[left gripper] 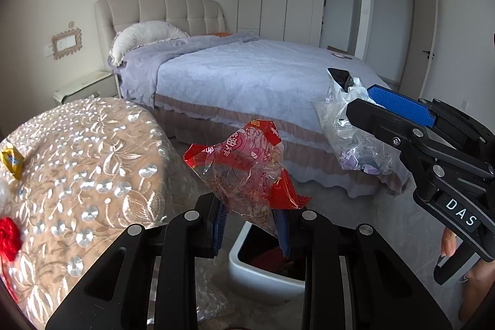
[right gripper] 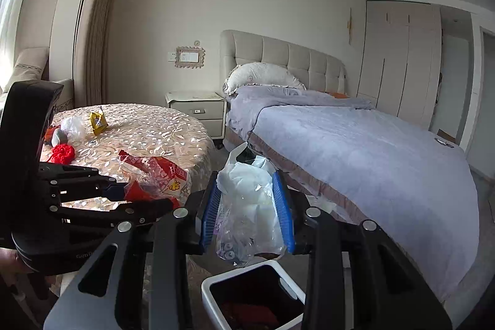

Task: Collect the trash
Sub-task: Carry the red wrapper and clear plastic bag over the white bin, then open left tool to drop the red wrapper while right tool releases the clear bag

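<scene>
Nearest, the white rectangular plastic trash bin (right gripper: 213, 283) stands on the floor under both grippers, w/ dark and red stuff inside. Left gripper (left gripper: 252, 225) fingers are closed on the crumpled red and clear plastic snack wrapper (left gripper: 244, 163), held above the bin. Right gripper (right gripper: 247, 215) fingers are pressed on the clear plastic bag with white paper inside (right gripper: 247, 200), also over the bin. Behind-left, the round table with beige embroidered cloth (right gripper: 148, 132) carries a yellow wrapper (right gripper: 98, 121) & a red knitted piece (right gripper: 63, 153). Farther, the bed with lilac cover (right gripper: 355, 144).

Soft daylight from far left window (right gripper: 12, 20), glare on desk (right gripper: 102, 201); sharp focus, heavy fisheye bending, dark corners.
</scene>
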`<state>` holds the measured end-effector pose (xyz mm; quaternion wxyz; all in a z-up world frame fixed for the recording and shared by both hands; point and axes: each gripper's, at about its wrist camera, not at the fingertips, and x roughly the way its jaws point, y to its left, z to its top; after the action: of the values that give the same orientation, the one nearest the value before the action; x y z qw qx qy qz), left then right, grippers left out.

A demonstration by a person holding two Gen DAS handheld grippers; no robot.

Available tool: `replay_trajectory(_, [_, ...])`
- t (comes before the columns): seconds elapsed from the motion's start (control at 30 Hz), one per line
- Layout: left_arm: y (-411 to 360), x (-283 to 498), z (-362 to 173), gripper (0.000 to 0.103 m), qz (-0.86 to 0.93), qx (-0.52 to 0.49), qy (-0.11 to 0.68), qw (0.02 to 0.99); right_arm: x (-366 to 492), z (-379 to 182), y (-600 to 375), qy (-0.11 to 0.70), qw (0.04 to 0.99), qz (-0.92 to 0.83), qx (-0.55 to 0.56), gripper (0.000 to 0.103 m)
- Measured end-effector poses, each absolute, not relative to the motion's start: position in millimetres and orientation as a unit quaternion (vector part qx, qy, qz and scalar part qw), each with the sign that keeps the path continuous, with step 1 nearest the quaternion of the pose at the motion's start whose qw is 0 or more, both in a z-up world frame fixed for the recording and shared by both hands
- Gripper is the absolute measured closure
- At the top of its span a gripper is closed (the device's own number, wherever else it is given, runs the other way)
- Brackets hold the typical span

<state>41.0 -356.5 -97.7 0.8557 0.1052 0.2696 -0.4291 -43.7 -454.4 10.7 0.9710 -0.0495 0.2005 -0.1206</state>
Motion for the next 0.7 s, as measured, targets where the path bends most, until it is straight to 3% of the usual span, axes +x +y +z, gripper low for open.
replay_trajectory(0.43, [-440,52,-174,0.076,-0.469,0.144,0.332,0.806,-36,-43,-510,0.250,0.957,-0.147,-0.017,0.067])
replay_trajectory(0.47, [-446,54,-180,0.072,-0.470,0.149,0.341,0.801,-35,-47,-515,0.255,0.955,-0.148,-0.015,0.067])
replay_trajectory(0.5, [-452,57,-186,0.049,-0.472,0.154,0.350,0.794,-33,-51,-519,0.259,0.954,-0.149,-0.013,0.067])
replay_trajectory(0.53, [-458,57,-193,0.034,-0.474,0.160,0.360,0.788,-32,-55,-523,0.263,0.953,-0.149,-0.010,0.067])
replay_trajectory(0.57, [-463,58,-200,0.005,-0.471,0.168,0.368,0.784,-31,-58,-527,0.267,0.952,-0.149,-0.007,0.067])
replay_trajectory(0.7, [-472,59,-220,0.004,-0.454,0.193,0.378,0.783,-25,-71,-538,0.281,0.948,-0.149,0.004,0.067])
